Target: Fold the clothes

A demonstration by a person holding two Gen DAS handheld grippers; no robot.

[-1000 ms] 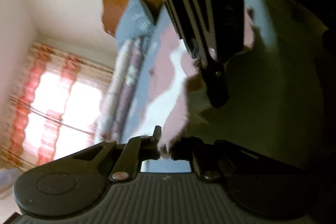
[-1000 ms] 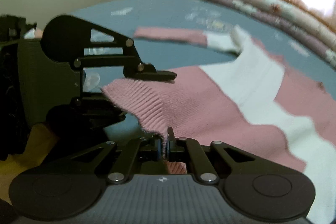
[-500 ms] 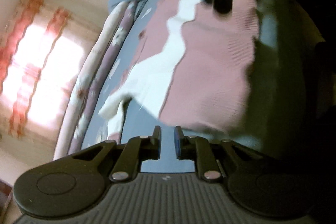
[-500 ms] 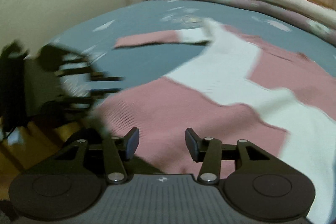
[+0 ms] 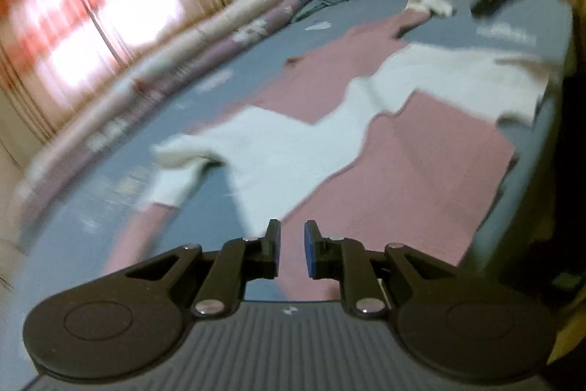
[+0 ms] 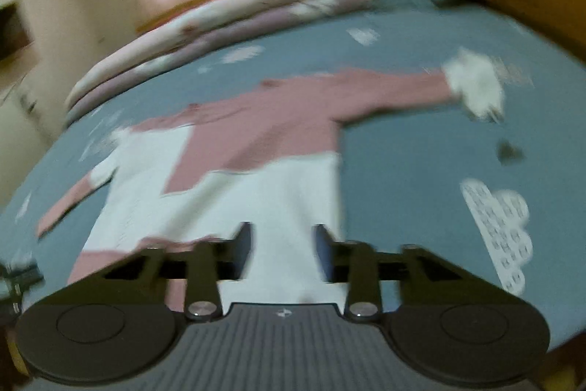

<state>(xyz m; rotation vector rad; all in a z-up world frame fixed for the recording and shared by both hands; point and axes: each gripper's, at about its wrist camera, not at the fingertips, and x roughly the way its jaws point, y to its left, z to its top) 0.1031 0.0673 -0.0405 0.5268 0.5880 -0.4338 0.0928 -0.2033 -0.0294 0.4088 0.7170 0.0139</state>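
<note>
Blue bed [image 5: 432, 24] under all; pink-and-white sweater [image 5: 403, 149] spread flat on it, sleeves out; left gripper [image 5: 292, 250] slightly apart, empty; right gripper [image 6: 284, 253] just been closing, wider gap, nothing between. Risk: hasty regrasp pinches one layer only, or sheet too, so fold skews.

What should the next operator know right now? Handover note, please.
Left gripper: jaws slightly apart, nothing held.
Right gripper: jaws have just been closing, still apart, nothing between them.
Pink-and-white sweater lies spread flat on the blue bed sheet, both sleeves out to the sides.
Done: sweater laid out and released.
Left: fold sleeves in, then the body.
</note>
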